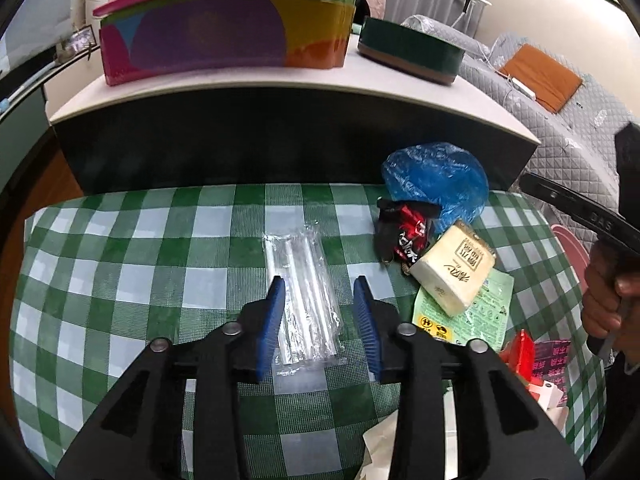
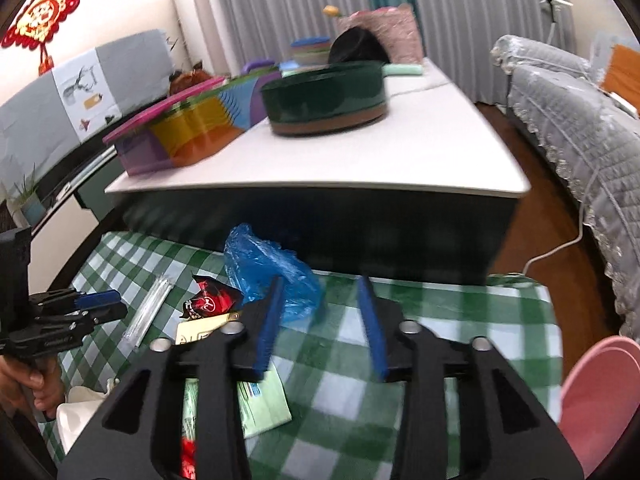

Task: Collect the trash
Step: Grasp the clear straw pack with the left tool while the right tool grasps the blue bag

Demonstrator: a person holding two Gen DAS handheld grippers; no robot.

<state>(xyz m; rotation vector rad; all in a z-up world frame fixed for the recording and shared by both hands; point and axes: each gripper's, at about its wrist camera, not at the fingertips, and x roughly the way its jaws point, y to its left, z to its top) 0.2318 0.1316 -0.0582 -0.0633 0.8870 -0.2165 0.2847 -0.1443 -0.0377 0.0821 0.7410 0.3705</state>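
Left gripper [image 1: 320, 296] hovered over the checked cloth [image 1: 120, 264], jaws apart, straddling the clear straw packet [image 1: 304, 300] without gripping it. Right gripper [image 2: 324, 316] was also spread wide, holding nothing, above the cloth just beside the blue bag [image 2: 268, 272]. Red-black wrapper [image 1: 404, 236], tissue pack [image 1: 456, 272] and green leaflet [image 1: 476, 316] lay clustered right of the packet.

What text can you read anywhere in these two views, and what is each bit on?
"DAS": moulded on the black arm of the right hand-held gripper, the rest cut off.
Cream tissue pack: dark Chinese characters, too distorted to read.
Red-and-black snack wrapper: white lettering, crumpled, illegible.
Pale green printed leaflet: small print and yellow icons, too small.
Pink patterned packet: repeated characters, too blurred.
Red Chinese knot wall hanging: gold character, blurred.
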